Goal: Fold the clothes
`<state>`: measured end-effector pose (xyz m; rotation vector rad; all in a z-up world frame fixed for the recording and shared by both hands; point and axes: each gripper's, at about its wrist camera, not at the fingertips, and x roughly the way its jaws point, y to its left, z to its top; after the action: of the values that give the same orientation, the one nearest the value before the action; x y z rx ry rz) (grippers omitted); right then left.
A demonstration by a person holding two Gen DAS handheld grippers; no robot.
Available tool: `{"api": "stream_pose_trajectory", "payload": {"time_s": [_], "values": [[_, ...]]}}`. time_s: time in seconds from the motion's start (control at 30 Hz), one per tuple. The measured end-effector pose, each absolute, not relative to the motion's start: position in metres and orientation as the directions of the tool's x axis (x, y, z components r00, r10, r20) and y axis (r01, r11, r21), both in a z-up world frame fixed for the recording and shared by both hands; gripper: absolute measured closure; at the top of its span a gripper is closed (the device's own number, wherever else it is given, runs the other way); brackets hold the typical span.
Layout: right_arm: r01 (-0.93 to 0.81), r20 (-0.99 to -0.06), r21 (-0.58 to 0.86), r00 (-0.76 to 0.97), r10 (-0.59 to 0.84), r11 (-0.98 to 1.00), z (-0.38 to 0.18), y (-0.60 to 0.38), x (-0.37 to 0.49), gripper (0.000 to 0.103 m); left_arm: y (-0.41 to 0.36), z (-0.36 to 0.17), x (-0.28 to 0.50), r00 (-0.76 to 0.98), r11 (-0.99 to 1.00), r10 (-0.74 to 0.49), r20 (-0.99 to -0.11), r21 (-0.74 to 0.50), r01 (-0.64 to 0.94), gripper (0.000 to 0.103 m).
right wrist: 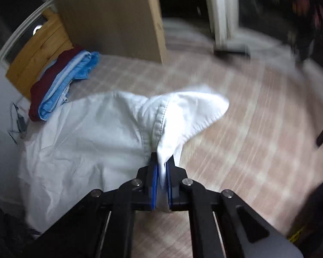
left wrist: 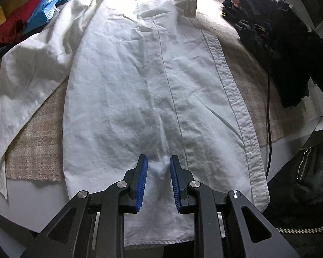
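A white button-up shirt (left wrist: 140, 81) lies flat on a beige checked cloth, folded lengthwise, its button placket (left wrist: 232, 90) along the right edge and one sleeve (left wrist: 28, 79) spread to the left. My left gripper (left wrist: 158, 161) sits low over the shirt's near hem, jaws a hand-width apart with a small bump of fabric rising between the blue pads (left wrist: 142, 182); they do not pinch it. My right gripper (right wrist: 161, 163) is shut on a seamed fold of the white shirt (right wrist: 183, 111) and holds it lifted above the cloth. The right wrist view is motion-blurred.
A stack of red and blue folded clothes (left wrist: 32, 15) lies at the far left, also in the right wrist view (right wrist: 60, 83). Dark clothing (left wrist: 286, 49) and a black zipped jacket (left wrist: 301, 182) lie on the right. A cardboard panel (right wrist: 112, 17) stands behind.
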<state>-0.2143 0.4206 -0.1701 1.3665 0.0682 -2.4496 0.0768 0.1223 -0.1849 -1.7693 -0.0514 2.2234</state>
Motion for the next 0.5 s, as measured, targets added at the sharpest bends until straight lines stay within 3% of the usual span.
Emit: {"api": "stream_pose_trajectory", "payload": {"time_s": [0.1, 0.17, 0.2, 0.37, 0.5], "values": [[0.366, -0.839, -0.011, -0.510, -0.191, -0.931, -0.168, 0.402, -0.221, 0.092, 0.121, -0.185, 0.076, -0.194, -0.954, 0.260, -0.946, -0.221, -0.203, 0.083], [0.360, -0.877, -0.095, -0.471, -0.093, -0.928, -0.186, 0.394, -0.236, 0.066, 0.121, -0.183, 0.073, -0.192, -0.954, 0.259, -0.946, -0.220, -0.204, 0.083], [0.355, -0.887, -0.136, -0.459, -0.046, -0.925, -0.194, 0.393, -0.242, 0.064, 0.121, -0.182, 0.071, -0.191, -0.954, 0.258, -0.947, -0.218, -0.206, 0.083], [0.282, -0.828, -0.105, -0.556, -0.073, -0.954, -0.156, 0.408, -0.214, 0.063, 0.113, -0.181, 0.072, -0.181, -0.954, 0.265, -0.947, -0.231, -0.190, 0.083], [0.363, -0.778, 0.070, -0.562, -0.279, -0.929, -0.124, 0.400, -0.164, 0.062, 0.099, -0.146, 0.063, -0.261, -0.963, 0.252, -0.932, -0.215, -0.165, 0.084]]}}
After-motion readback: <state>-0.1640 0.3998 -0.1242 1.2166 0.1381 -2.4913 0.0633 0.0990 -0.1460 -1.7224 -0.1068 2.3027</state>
